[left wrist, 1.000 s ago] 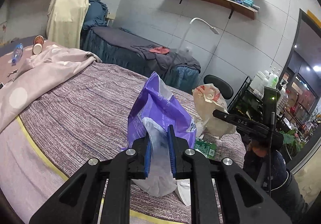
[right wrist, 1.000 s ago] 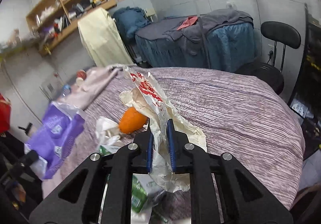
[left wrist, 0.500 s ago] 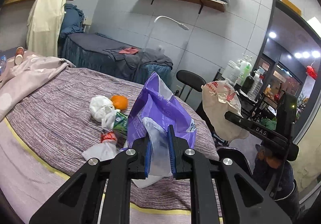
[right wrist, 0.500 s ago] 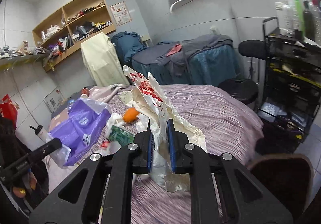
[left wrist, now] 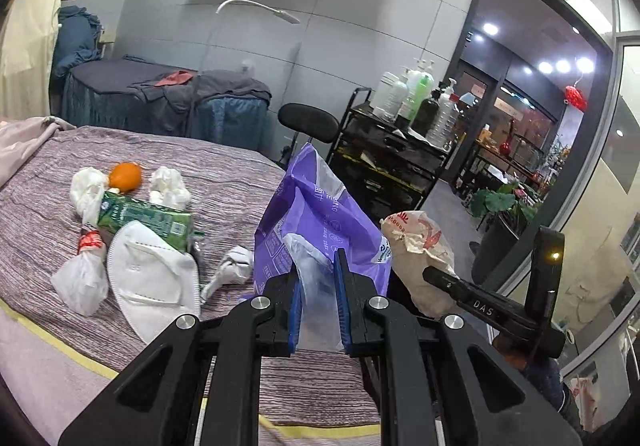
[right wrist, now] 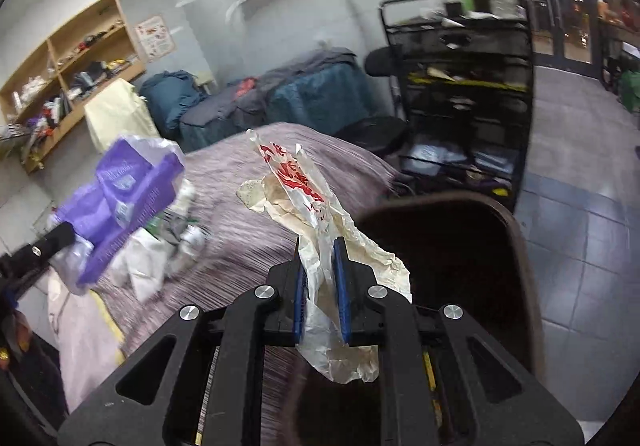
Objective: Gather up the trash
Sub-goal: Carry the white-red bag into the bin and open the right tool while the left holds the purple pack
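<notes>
The left hand-held gripper (left wrist: 316,286) is closed on the lower, clear part of a purple plastic bag (left wrist: 316,218), which stands up above the fingers near the edge of the bed (left wrist: 224,150); the right hand-held gripper (right wrist: 320,278) is clamped on a crumpled white wrapper with red print (right wrist: 320,214), held over the rim of a dark bin (right wrist: 460,246) beside the bed. Both pieces look very light and limp: thin film and greasy-looking paper that fold wherever they are pinched, so a grip on a bunched, doubled part holds better than one on a single slippery layer, and neither is likely to break, only to slide out or flap. Still on the bed lie a white face mask (left wrist: 152,278), a green carton (left wrist: 144,214), an orange fruit or peel (left wrist: 125,176), wads of white tissue (left wrist: 168,186) and a small knotted white bag (left wrist: 82,278); the carton is the one stiff thing there and would take a pinch across its flat sides, while the tissue and mask want a pinch on a fold. The bin's inside is black and its bottom cannot be made out, the right view is smeared by motion on its left side, and whether the purple bag holds anything is probably not decidable, since the fingers cover its lower end.
</notes>
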`<state>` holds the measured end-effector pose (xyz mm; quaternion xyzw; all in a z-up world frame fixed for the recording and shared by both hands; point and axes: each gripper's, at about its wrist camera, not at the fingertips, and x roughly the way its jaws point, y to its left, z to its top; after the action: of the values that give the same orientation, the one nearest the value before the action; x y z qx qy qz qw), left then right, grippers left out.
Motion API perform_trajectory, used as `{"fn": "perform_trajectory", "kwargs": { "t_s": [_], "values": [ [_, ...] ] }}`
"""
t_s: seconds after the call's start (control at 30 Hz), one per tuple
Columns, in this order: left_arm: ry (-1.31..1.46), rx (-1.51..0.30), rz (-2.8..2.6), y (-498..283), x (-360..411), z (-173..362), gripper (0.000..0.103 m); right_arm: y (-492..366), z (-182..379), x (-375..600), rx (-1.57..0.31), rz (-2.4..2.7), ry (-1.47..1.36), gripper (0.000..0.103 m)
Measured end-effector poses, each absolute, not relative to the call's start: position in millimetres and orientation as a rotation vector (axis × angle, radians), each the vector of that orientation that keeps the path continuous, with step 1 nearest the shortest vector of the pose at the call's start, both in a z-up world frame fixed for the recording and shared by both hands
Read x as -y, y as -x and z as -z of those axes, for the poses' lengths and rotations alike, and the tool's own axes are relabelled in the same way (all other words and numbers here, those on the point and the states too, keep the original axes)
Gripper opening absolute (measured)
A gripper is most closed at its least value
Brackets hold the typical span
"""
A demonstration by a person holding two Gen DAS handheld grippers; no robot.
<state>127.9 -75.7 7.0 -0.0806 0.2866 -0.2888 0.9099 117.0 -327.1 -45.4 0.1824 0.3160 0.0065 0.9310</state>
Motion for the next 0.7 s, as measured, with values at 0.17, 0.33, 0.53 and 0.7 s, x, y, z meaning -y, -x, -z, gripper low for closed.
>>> {"fn": "perform_trajectory", "kwargs": {
  "t_s": [0.17, 0.33, 0.53, 0.7],
  "values": [
    [0.124, -0.628, 0.658, -124, 113, 3, 0.015, -102, 82, 350, -0.730, 0.060, -0.413, 0.014],
    [0.098, -0.664, 0.701, -123, 141, 13, 0.015, -97, 110, 362, -0.795, 0.106, -0.443, 0.018],
    [0.084, -0.704, 0.720, -126, 158, 23, 0.015, -93, 119, 362, -0.788, 0.150, -0.456, 0.067],
    [0.077, -0.725, 0.721, -125, 163, 28, 0.015, -83, 105, 365, -0.726, 0.190, -0.420, 0.069]
  ]
}}
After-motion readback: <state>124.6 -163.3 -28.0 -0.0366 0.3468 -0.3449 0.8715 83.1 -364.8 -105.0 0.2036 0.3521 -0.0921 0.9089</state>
